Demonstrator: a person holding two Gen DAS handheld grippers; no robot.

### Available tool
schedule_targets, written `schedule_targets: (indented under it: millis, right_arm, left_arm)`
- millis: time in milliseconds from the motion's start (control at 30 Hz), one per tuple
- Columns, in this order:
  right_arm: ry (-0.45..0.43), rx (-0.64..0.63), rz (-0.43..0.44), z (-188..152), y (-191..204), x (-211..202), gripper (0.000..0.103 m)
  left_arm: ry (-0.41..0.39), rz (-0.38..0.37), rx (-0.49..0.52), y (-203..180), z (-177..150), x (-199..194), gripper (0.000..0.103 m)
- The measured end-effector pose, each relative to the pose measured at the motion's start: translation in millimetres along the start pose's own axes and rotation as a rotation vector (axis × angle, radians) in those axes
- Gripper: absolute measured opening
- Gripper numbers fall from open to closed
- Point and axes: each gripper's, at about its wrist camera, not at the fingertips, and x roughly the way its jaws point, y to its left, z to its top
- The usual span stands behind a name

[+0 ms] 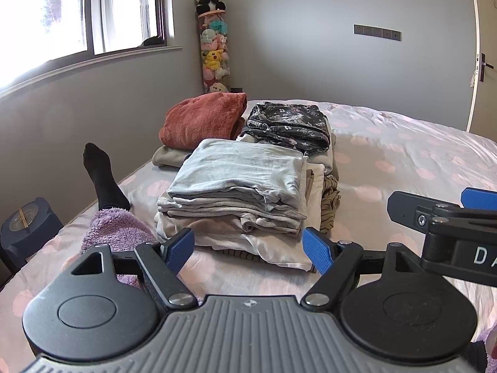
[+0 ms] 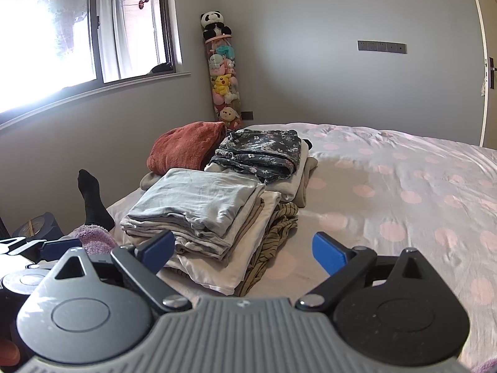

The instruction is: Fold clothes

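A stack of folded clothes (image 1: 239, 183) lies on the bed, a pale grey folded top uppermost, with white and olive striped pieces under it. Behind it sit a dark floral garment (image 1: 289, 124) and a rust-red fleece (image 1: 202, 118). My left gripper (image 1: 248, 248) is open and empty, just in front of the stack. My right gripper (image 2: 245, 248) is open and empty, in front of the same stack (image 2: 198, 208); it also shows at the right edge of the left wrist view (image 1: 441, 214). The floral garment (image 2: 261, 152) and red fleece (image 2: 186, 146) show in the right wrist view too.
The bed's pink-dotted cover (image 1: 403, 161) stretches to the right. A person's leg in a black sock (image 1: 102, 177) and purple fleece (image 1: 115, 230) rests at the bed's left edge. A tube of plush toys (image 1: 214, 46) stands in the corner. A window is at left, a door at right.
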Motion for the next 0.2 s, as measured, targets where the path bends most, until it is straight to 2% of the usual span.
schedule_targets:
  millis: [200]
  right_arm:
    - [0.005,0.006,-0.001,-0.7,-1.0,-0.3,0.098]
  left_arm:
    - [-0.002,-0.002,0.014,-3.3,0.4,-0.9,0.076]
